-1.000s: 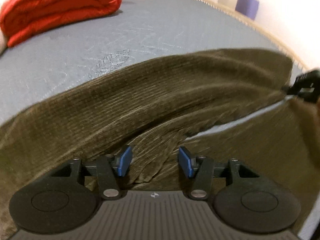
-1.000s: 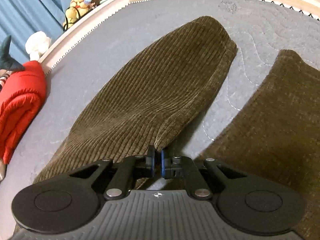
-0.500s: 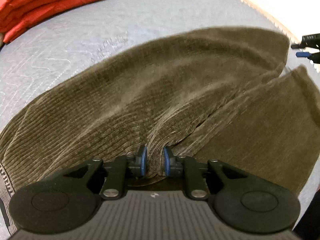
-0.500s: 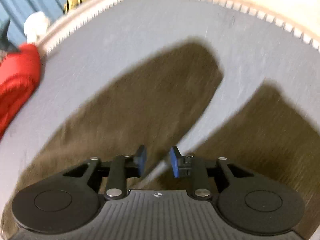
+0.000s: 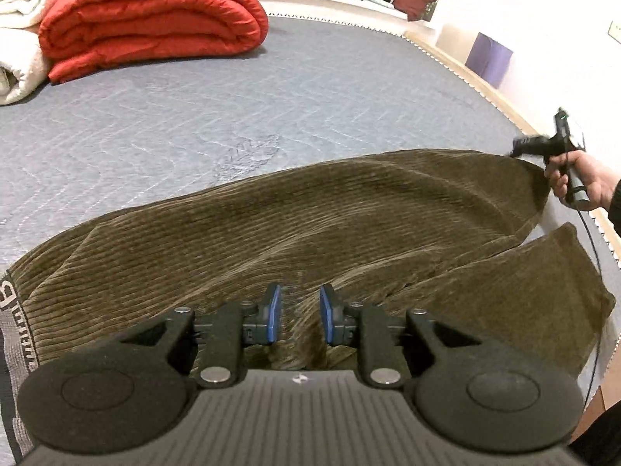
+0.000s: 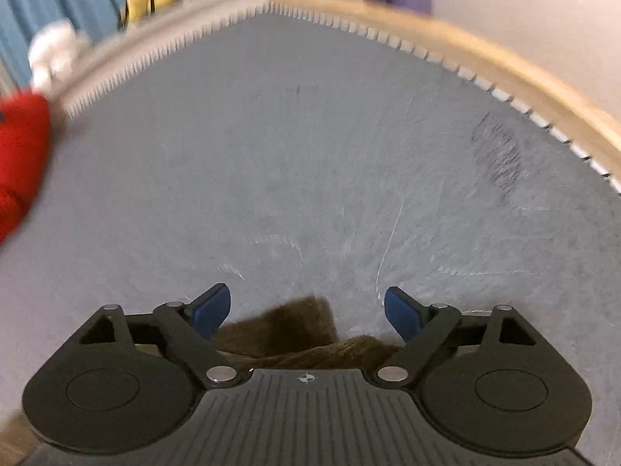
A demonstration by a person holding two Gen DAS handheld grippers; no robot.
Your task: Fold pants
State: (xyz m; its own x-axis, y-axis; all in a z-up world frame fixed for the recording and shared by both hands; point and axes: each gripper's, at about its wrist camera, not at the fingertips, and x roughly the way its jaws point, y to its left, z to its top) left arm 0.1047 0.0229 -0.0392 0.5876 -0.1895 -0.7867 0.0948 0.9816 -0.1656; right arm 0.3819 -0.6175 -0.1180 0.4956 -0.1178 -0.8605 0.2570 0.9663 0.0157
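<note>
The olive-brown corduroy pants [image 5: 310, 225] are spread along the near edge of the grey quilted bed [image 5: 233, 97], one leg laid partly over the other. The left gripper [image 5: 297, 312], pinched on a fold half a second ago, is now parted with a ridge of cloth loose between. The right gripper [image 6: 306, 310] has been spread wide and lifted off the leg end. The first fold is judged released. No container is seen.
</note>
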